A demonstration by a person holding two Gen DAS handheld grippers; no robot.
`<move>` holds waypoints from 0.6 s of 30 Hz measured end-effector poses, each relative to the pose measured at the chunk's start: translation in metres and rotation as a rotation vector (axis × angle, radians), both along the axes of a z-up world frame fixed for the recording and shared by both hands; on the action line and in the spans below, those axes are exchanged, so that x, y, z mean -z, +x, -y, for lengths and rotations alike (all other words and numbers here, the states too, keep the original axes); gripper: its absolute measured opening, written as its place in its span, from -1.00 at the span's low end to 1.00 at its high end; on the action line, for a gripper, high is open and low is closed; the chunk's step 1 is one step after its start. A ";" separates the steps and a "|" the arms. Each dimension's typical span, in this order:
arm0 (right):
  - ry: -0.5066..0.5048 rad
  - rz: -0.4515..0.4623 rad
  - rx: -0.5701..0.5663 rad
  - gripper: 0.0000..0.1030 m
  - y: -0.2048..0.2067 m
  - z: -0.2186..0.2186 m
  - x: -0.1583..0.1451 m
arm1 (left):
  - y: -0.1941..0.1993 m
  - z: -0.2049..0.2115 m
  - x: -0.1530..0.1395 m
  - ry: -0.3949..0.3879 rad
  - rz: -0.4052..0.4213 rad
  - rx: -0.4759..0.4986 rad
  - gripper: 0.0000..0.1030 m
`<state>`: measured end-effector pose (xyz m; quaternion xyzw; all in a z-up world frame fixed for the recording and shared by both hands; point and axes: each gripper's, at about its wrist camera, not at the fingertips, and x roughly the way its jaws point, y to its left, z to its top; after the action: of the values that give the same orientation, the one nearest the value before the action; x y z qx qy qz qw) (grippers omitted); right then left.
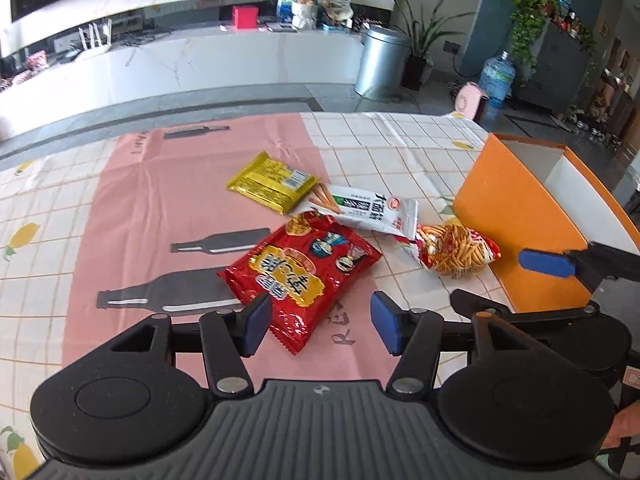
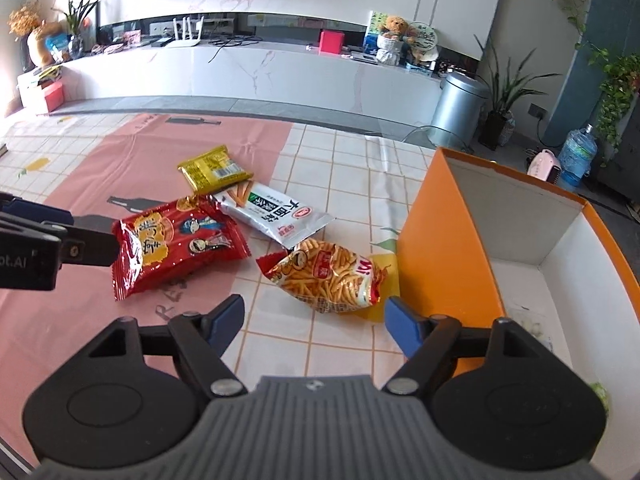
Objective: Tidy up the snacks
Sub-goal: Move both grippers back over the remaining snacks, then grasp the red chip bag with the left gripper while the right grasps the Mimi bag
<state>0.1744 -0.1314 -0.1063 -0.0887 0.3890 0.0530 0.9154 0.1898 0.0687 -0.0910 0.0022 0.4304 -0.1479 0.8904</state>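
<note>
While both tools hang over the desk [image 1: 168,184] with jaws spread and nothing between them, the left tool [image 1: 320,320] sits just above the near end of the red snack packet [image 1: 304,272]. The right tool [image 2: 314,320] hovers near the clear bag of orange sticks [image 2: 332,276] — beside the orange box [image 2: 436,248]. Yellow packet [image 1: 272,182] and white packet [image 1: 372,210] lie behind, overlapping.

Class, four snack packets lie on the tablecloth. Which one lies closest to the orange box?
The clear bag of fried sticks, resting right beside the orange box. The red packet, white packet and yellow packet all lie farther away.
</note>
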 end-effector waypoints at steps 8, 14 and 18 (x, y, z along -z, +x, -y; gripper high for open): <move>-0.160 0.014 -0.178 0.71 0.023 -0.013 0.008 | 0.029 -0.001 0.013 0.062 0.014 0.122 0.50; -0.260 -0.022 -0.256 0.71 0.042 -0.020 0.023 | 0.055 -0.010 0.024 0.055 0.010 0.215 0.68; -0.264 -0.030 -0.244 0.63 0.053 -0.021 0.028 | 0.072 -0.019 0.037 0.002 -0.029 0.214 0.68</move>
<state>0.2277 -0.1104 -0.1341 -0.2540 0.3925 0.1136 0.8767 0.2622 0.0872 -0.1279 0.0469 0.4405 -0.2420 0.8632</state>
